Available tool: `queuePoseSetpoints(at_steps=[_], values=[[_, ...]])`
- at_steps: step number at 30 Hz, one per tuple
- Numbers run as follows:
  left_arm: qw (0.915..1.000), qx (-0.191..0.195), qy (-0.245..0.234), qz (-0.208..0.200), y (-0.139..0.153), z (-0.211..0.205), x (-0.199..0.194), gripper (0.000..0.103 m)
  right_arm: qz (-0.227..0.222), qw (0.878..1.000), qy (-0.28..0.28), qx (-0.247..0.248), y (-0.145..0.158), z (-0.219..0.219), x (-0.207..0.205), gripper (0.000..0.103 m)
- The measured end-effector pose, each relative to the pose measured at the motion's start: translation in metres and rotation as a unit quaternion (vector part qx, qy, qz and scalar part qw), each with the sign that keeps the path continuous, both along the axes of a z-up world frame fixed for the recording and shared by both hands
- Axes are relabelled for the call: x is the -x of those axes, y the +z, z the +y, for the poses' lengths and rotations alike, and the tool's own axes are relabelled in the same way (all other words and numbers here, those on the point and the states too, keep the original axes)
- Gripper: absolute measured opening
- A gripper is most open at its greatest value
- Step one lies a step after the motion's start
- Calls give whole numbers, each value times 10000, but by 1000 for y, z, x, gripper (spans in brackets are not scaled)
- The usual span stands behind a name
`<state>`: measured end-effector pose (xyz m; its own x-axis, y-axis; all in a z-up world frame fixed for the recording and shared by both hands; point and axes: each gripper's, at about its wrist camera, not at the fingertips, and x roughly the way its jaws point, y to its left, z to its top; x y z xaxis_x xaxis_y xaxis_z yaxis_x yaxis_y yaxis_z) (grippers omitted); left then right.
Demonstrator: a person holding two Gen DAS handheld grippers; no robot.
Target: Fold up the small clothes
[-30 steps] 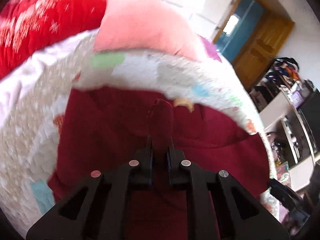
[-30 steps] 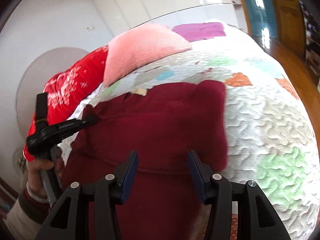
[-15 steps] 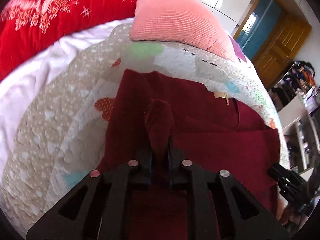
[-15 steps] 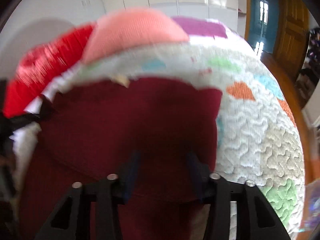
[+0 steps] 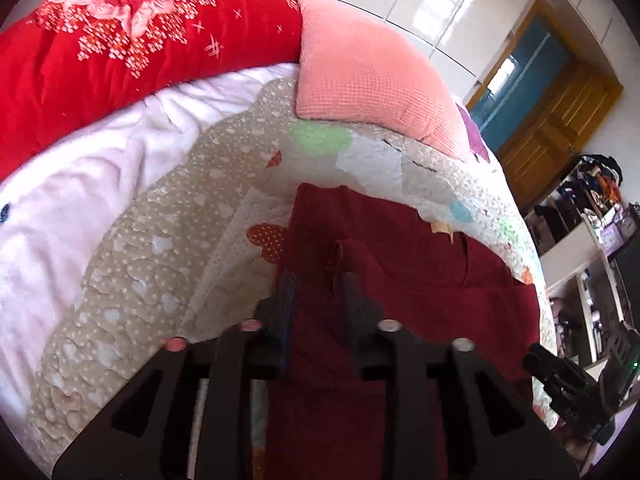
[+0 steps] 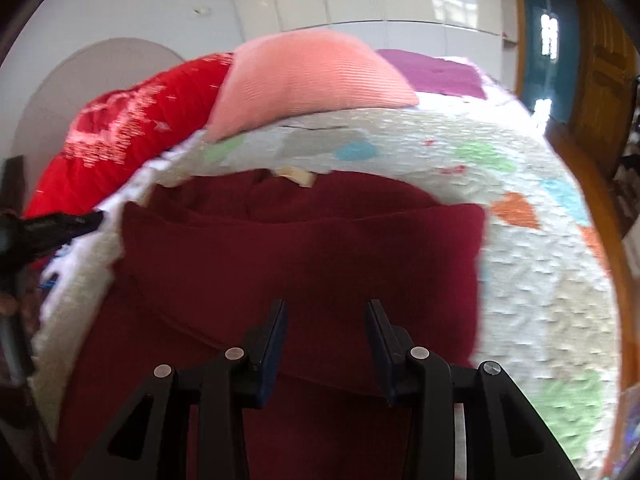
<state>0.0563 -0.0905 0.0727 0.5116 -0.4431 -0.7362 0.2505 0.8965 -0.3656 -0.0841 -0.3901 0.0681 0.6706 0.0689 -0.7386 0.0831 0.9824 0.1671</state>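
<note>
Left wrist view, from the left: red quilt (image 5: 120, 52) with pale stitched pattern heaped at far left, white sheet (image 5: 80, 184) below it, then patchwork quilt (image 5: 160, 248) spread across the bed. Pink pillow (image 5: 368, 80) lying at the head of the bed, touching the red quilt's edge. Left gripper (image 5: 318, 284) at lower centre, jaws parted, with a raised fold of the maroon garment (image 5: 420, 292) standing between the fingers but not pinched; left finger (image 5: 286, 300) just at the garment's left edge. Garment spread flat on the patchwork quilt, tan label (image 5: 442, 229) showing at its neckline. Further right, right gripper (image 5: 560, 376) dark at the garment's right edge, then wooden door (image 5: 560, 120) and cluttered shelves (image 5: 592, 200) at the room's side.

Right wrist view, from the left: left gripper (image 6: 68, 222) at the far left edge, tip close to the garment's (image 6: 300, 260) upper left corner, contact unclear through blur. Red quilt (image 6: 132, 132), then pink pillow (image 6: 308, 80) behind. Right gripper (image 6: 326, 320) at lower centre, jaws wide apart, hovering over the garment and grasping nothing. Patchwork quilt (image 6: 540, 260) bare to the right.
</note>
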Motion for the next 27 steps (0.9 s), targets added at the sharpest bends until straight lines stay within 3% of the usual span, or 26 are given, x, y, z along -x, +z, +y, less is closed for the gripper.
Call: queuePoseSetpoints(at_steps=[1,2,10,13,15,17,19,20,22,23,24,25,27], values=[[9999,102,-52,22,-2,1,0,50,-34,9998,162,-128,-1,8,-1,38],[9997,230,-102,11,-3,2,1,53,-51,9992,332,-206,-1,17,-3,38],[9984,481,267,117,-2,24,-2,55,-414,9846,1699,-20,-11,122,-50,47],[9990,333,296,47,1,33,1,55,-348,9839,1729,301,-24,148,-87,44],[9993,245,290,-5,3,40,3,55,-59,9860,1660,-132,-36,144,-111,13],[9991,223,346,-85,5,50,4,55,8,9845,1379,-1083,-37,116,-121,10],[9984,304,467,-138,6,58,3,55,-272,9642,1165,-2366,-32,82,-116,9],[9978,391,530,-120,5,61,2,55,-478,9537,1063,-2773,-29,69,-112,9],[9968,573,563,-35,3,61,-1,55,-566,9505,1113,-2844,-30,70,-110,11],[9967,612,527,20,1,57,-2,55,-440,9553,1203,-2663,-34,79,-111,21],[9970,603,479,28,0,53,-1,55,-147,9613,1341,-2401,-39,90,-113,46],[9974,581,423,12,1,49,0,55,251,9629,1555,-2191,-46,101,-114,54],[9986,458,266,-89,3,37,4,55,255,9632,1705,-2061,-43,101,-100,55]])
